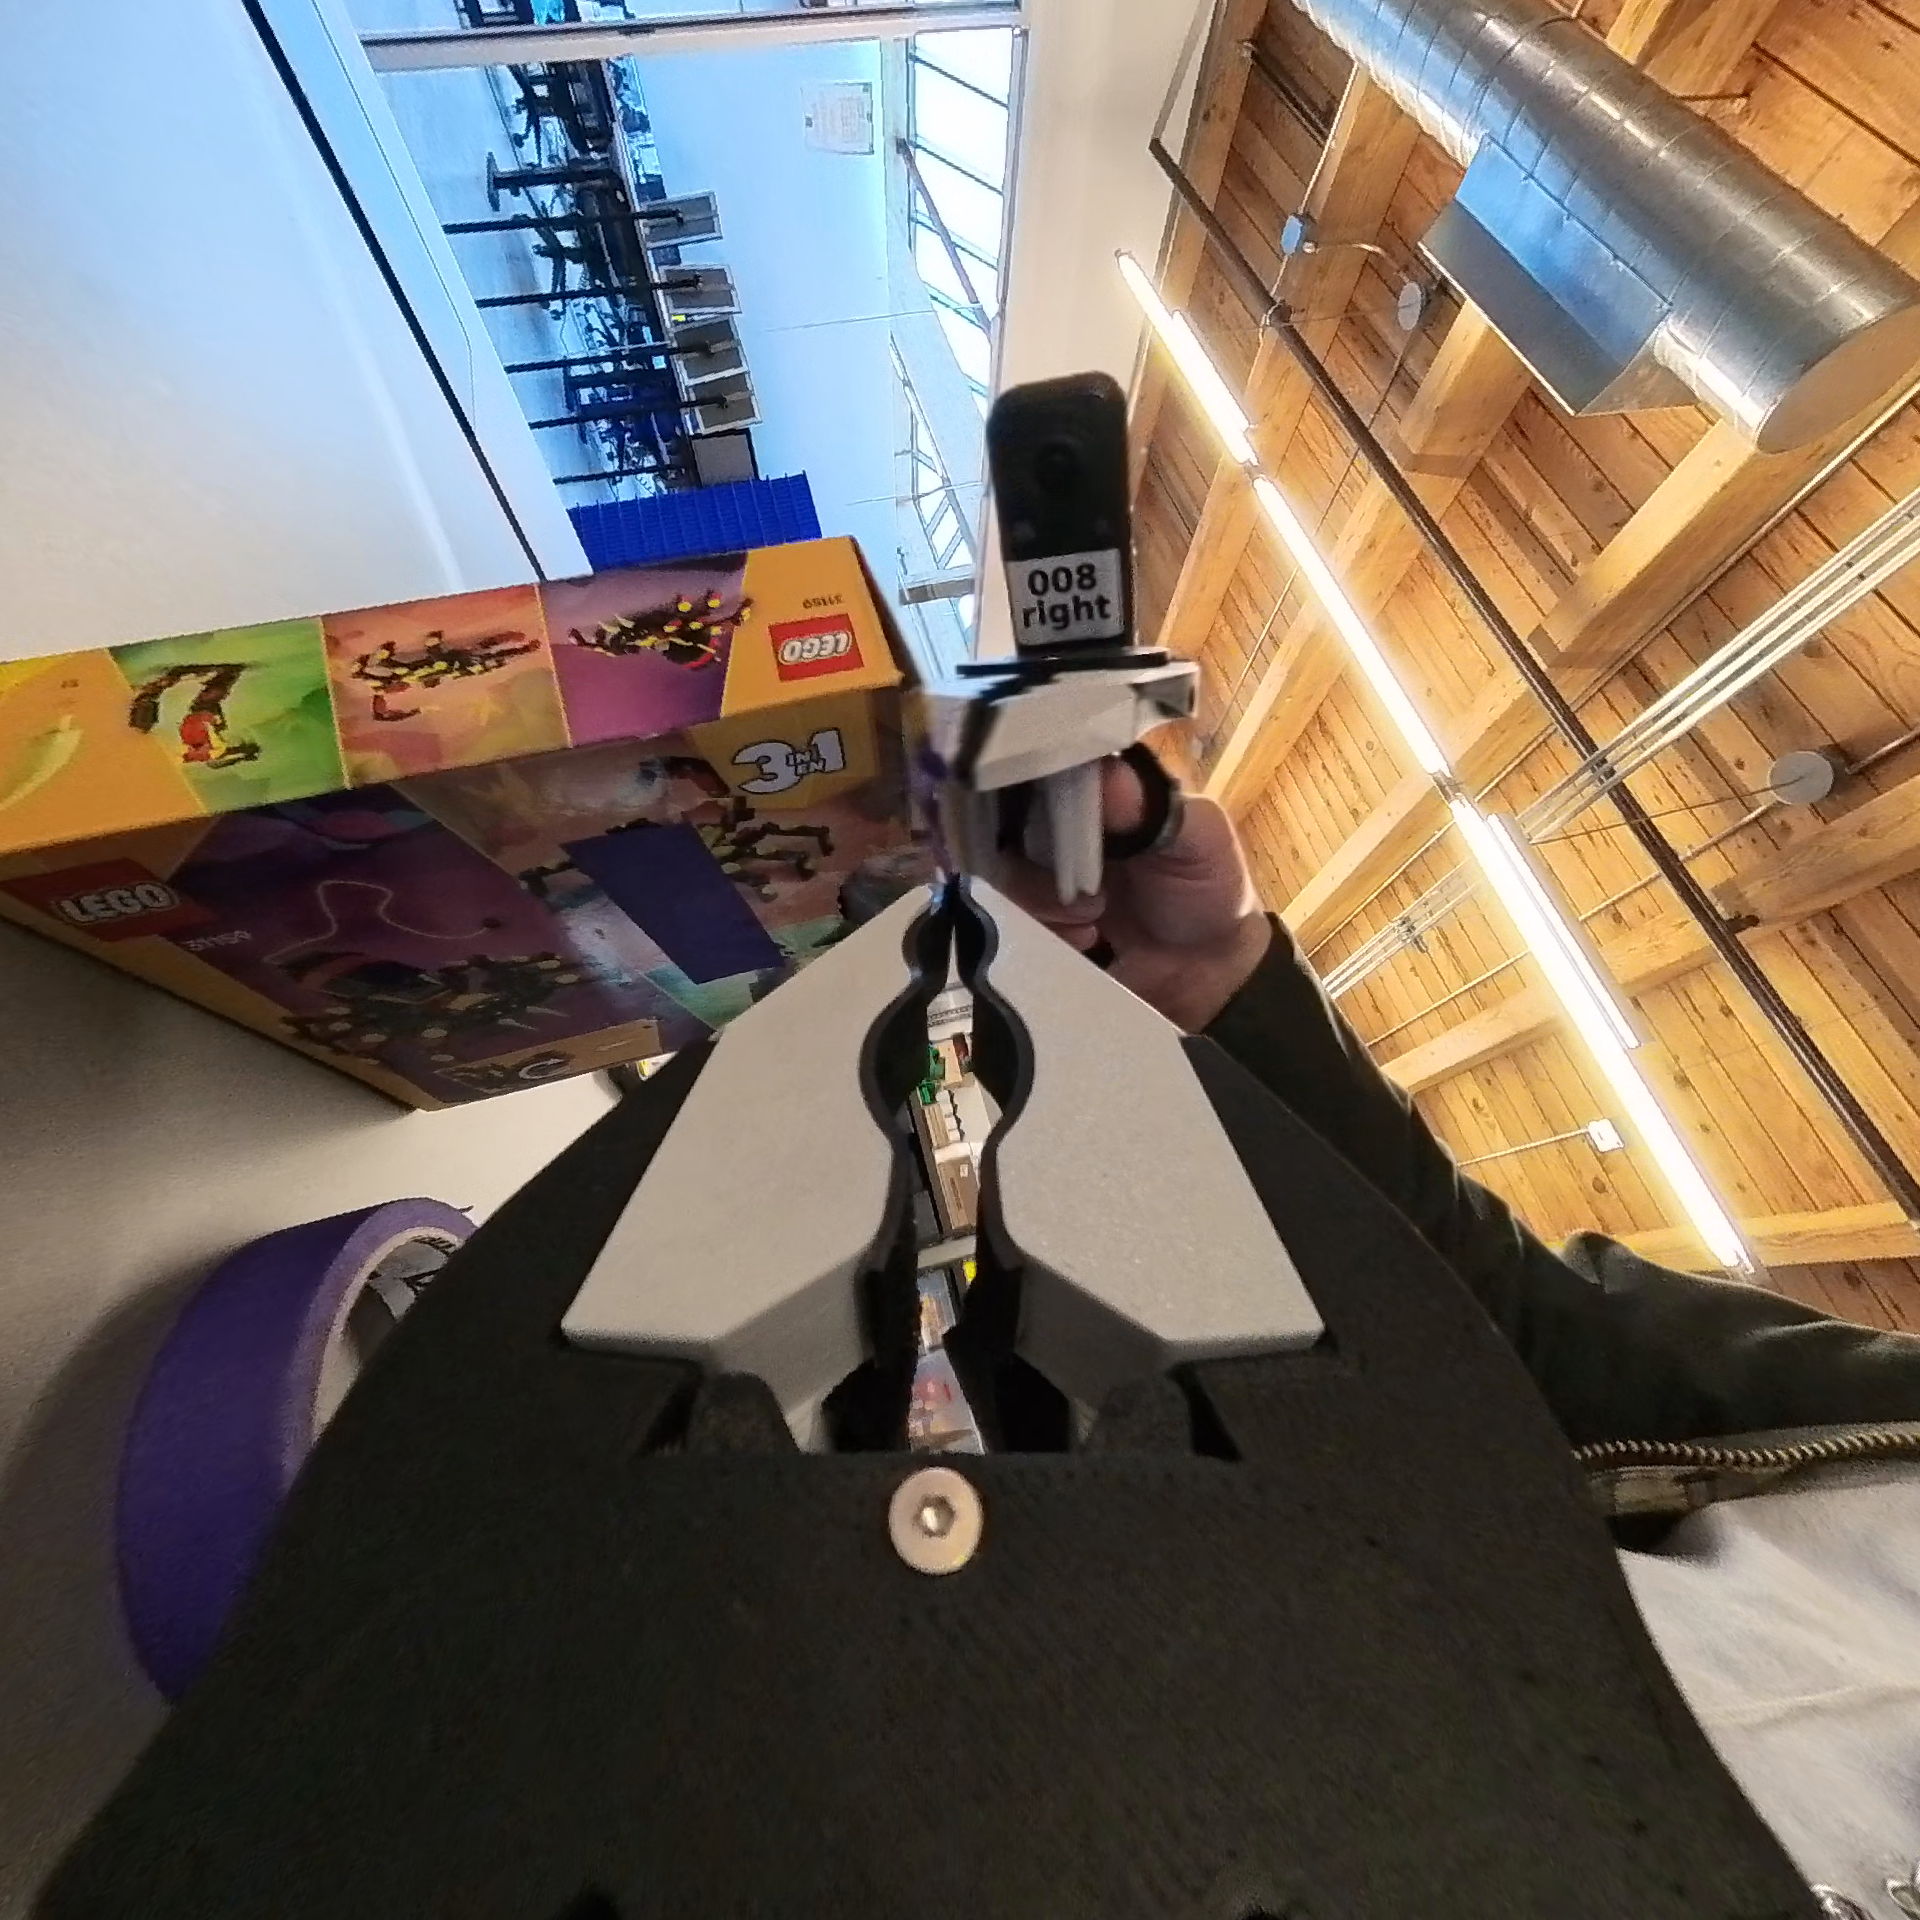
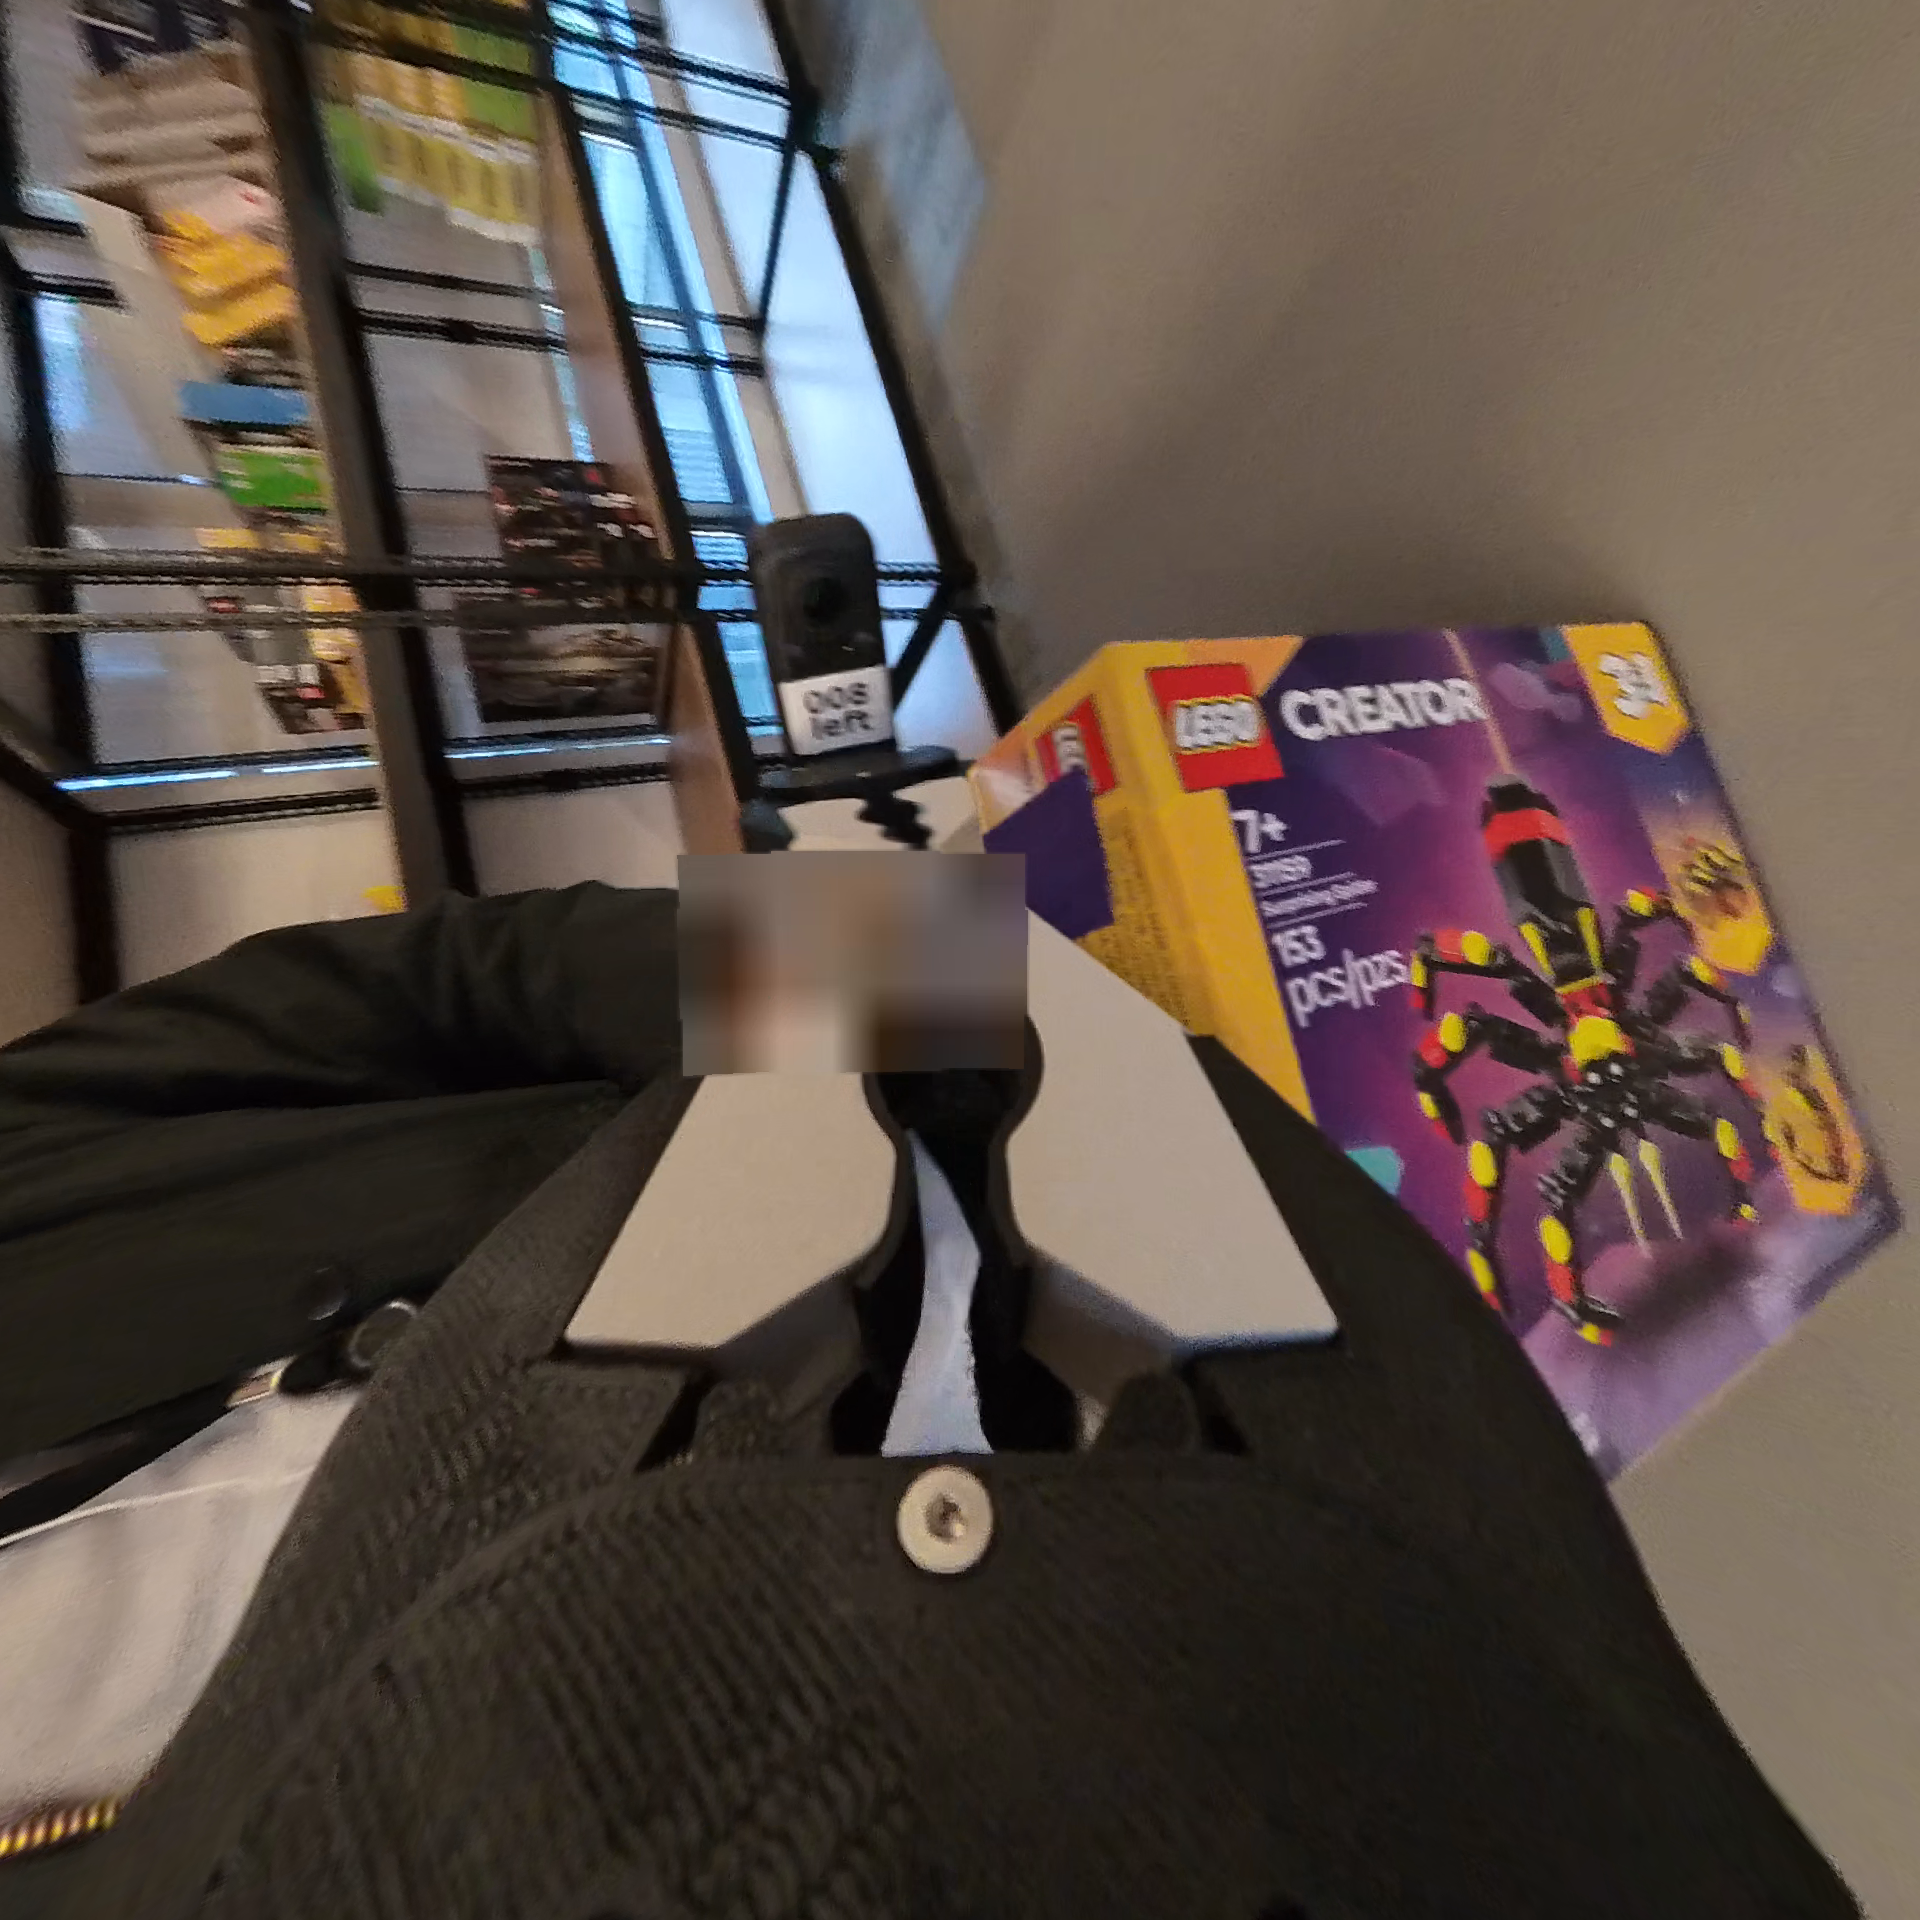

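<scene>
My left gripper (image 1: 951, 902) is shut on the end of a thin purple tape strip (image 1: 932, 821), which shows edge-on. The strip runs up to my right gripper (image 1: 948, 750), held by a hand (image 1: 1164, 914) close above the left one, and that gripper looks shut on the strip's other end. In the right wrist view a blurred patch hides the fingertips; only the grey fingers (image 2: 769, 1195) show. A toy brick box (image 1: 416, 831) stands just left of both grippers and also shows in the right wrist view (image 2: 1507, 987). A patch of purple tape (image 1: 675, 894) sticks on it.
A roll of purple tape (image 1: 229, 1475) lies by the left gripper's body on the pale table (image 1: 156, 1091). A person's dark sleeve (image 1: 1507, 1247) reaches in from the right. Black wire shelving (image 2: 364, 520) with boxes stands behind. A wooden ceiling with a metal duct (image 1: 1621, 208) is overhead.
</scene>
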Demonstrator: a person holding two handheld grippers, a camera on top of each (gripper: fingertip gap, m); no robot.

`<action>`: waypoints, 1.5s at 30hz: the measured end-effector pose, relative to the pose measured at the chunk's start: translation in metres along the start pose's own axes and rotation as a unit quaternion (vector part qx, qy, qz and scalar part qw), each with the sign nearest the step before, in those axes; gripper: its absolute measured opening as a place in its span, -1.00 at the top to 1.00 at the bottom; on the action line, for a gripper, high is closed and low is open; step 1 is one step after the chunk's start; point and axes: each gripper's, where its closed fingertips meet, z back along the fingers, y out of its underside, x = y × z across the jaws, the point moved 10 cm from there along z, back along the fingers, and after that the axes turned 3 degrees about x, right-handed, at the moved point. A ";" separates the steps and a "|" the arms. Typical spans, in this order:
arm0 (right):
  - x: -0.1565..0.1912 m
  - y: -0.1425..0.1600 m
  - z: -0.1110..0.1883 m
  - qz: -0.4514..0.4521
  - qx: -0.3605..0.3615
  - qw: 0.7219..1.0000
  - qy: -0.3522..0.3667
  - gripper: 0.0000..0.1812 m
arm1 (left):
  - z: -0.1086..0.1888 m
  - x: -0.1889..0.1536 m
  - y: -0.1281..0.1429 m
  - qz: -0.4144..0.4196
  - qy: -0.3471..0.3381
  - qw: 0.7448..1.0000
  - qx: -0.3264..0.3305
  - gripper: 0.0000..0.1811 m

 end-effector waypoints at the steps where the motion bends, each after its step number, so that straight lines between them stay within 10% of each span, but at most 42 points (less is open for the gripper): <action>1: -0.003 0.000 -0.002 -0.009 0.000 1.000 -0.008 1.00 | 0.000 0.000 0.000 -0.001 -0.001 1.000 0.002 1.00; 36: -0.003 0.006 -0.001 0.069 -0.036 0.997 0.022 1.00 | -0.026 0.011 -0.002 -0.092 -0.175 0.980 -0.037 1.00; 45: 0.022 0.021 -0.011 0.310 -0.040 0.931 0.190 0.93 | -0.029 0.009 -0.005 -0.100 -0.188 0.977 -0.024 1.00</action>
